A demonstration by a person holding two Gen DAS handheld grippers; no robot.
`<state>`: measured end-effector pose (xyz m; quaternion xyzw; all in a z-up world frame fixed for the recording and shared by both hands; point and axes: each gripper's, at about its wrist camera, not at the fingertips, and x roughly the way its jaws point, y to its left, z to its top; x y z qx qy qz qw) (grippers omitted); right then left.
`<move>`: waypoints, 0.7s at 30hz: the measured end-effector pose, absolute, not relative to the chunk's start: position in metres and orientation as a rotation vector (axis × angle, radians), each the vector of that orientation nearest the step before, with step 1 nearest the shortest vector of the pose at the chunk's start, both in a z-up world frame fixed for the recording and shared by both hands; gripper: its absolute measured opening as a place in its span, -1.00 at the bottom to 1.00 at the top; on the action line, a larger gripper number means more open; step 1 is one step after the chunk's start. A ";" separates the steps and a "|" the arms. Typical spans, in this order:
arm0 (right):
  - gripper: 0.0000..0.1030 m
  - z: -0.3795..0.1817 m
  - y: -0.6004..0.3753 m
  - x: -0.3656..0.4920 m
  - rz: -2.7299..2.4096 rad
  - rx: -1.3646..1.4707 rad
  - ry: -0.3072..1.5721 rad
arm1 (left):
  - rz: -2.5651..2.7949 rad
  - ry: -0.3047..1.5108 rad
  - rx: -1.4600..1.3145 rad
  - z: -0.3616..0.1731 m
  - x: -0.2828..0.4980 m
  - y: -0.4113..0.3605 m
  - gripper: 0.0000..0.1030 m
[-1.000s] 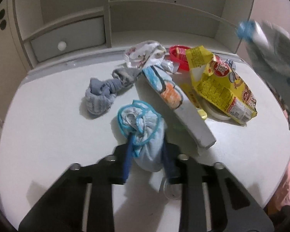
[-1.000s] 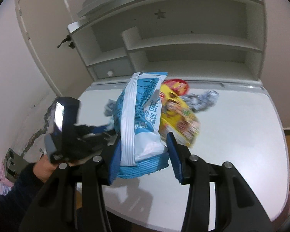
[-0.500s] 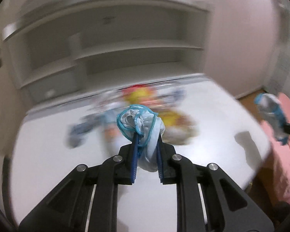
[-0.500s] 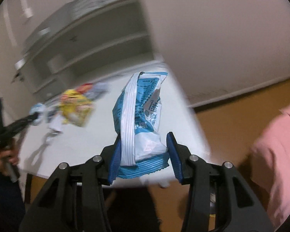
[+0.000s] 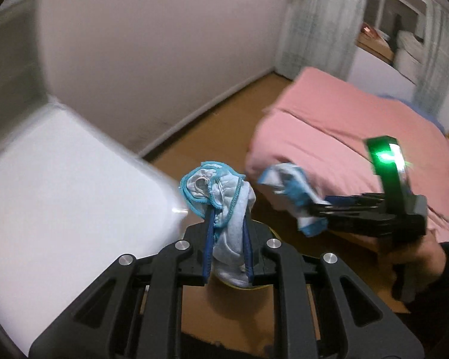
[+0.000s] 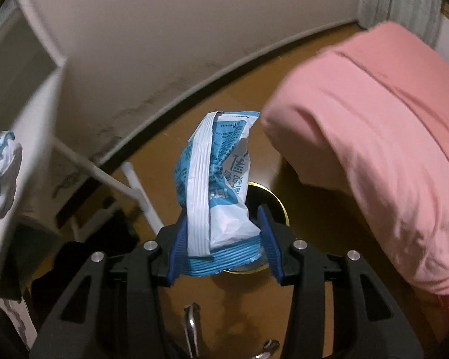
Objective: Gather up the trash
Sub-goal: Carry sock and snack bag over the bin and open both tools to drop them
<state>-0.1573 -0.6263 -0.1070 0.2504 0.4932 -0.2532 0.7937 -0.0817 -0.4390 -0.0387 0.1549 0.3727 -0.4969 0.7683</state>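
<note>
Left wrist view: left tool (image 5: pixel 227 248) pinches a crumpled white cloth with blue trim (image 5: pixel 217 193) between its blue fingers (image 5: pixel 209 248), beyond the worktop (image 5: pixel 60 179) edge. Right tool (image 6: pixel 221 239) clamps a blue-and-white snack bag (image 6: pixel 218 179) upright, over a gold-rimmed bin (image 6: pixel 277 200) on the floor beside the pink bed (image 6: pixel 389 134).

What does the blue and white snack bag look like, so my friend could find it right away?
Start at the big pink bed, then look down to the brown floor beside it. There the right gripper pinches a crinkly snack bag, standing upright above a gold-rimmed bin. It is shiny blue and white with printed writing, unlike the soft blue-edged cloth bundle in the left gripper.
</note>
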 end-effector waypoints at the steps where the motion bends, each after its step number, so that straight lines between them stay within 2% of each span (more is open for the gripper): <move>1: -0.13 -0.115 -0.631 -0.159 -0.553 0.546 1.073 | -1.096 0.837 0.348 -0.052 -0.085 -0.452 -0.69; 10: -0.13 -0.184 -0.654 -0.162 -0.529 0.630 1.203 | -1.102 0.972 0.416 -0.126 -0.075 -0.509 -0.69; 19: -0.11 -0.197 -0.657 -0.162 -0.517 0.662 1.230 | -1.102 1.020 0.441 -0.151 -0.078 -0.531 -0.69; 21: -0.05 -0.195 -0.658 -0.162 -0.514 0.664 1.225 | -1.106 1.022 0.445 -0.152 -0.079 -0.534 -0.69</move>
